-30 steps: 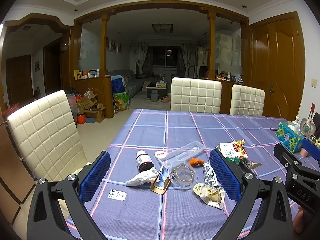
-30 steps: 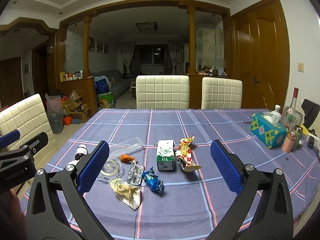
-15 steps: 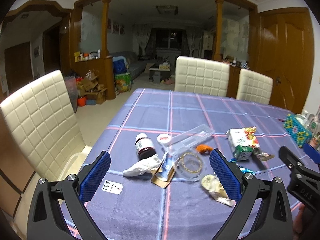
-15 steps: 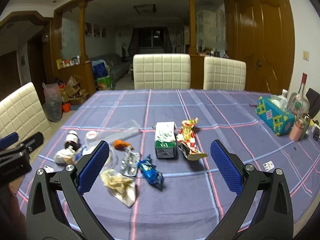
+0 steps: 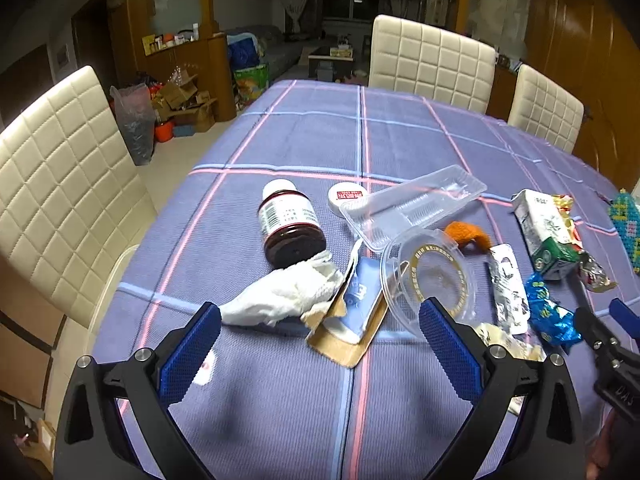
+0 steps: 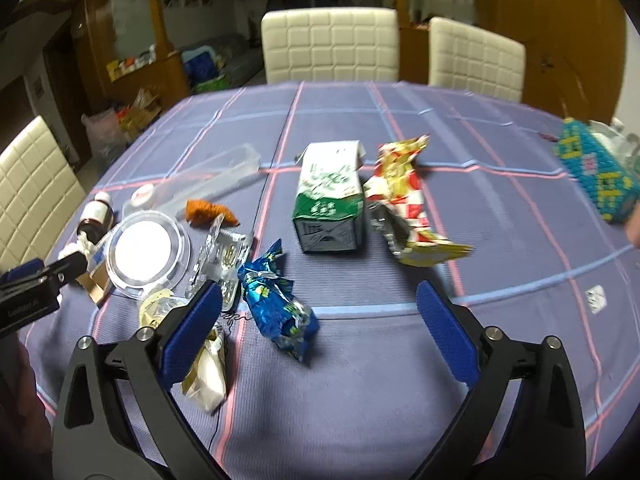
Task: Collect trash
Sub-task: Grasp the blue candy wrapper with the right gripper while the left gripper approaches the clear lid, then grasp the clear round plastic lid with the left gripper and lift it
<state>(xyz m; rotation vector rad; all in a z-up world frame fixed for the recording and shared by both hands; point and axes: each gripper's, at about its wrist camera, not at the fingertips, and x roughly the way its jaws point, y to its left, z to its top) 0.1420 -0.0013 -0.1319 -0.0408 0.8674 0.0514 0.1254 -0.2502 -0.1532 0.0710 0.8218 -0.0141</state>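
Table (image 5: 304, 420), checked purple cloth, bears all the trash in a loose cluster at its near half; cream chairs (image 6: 330, 44) stand at the far and left edges.

Green-and-white carton (image 6: 330, 200) lies flat, long axis running away from the camera, spout end far; its print is too blurred to read. Clear plastic tray (image 5: 412, 206) lies long axis slanting from near-left to far-right, one end overlapping the round clear lid (image 5: 430, 280); the lid's gold ring lettering is illegible. Crumpled tissue (image 5: 284, 300) touches the base of the brown bottle (image 5: 290, 224), which lies on its side, cap pointing away; label text too small to make out. Blue wrapper (image 6: 276, 304) lies just ahead of the right gripper (image 6: 318, 320); jaws wide, having just narrowed slightly, nothing between them. Left gripper (image 5: 320, 340) stands wide, holding nothing, above the tissue and a brown-backed packet (image 5: 352, 320). A yellowish wrapper (image 6: 204, 368) is partly hidden behind the right gripper's left finger.
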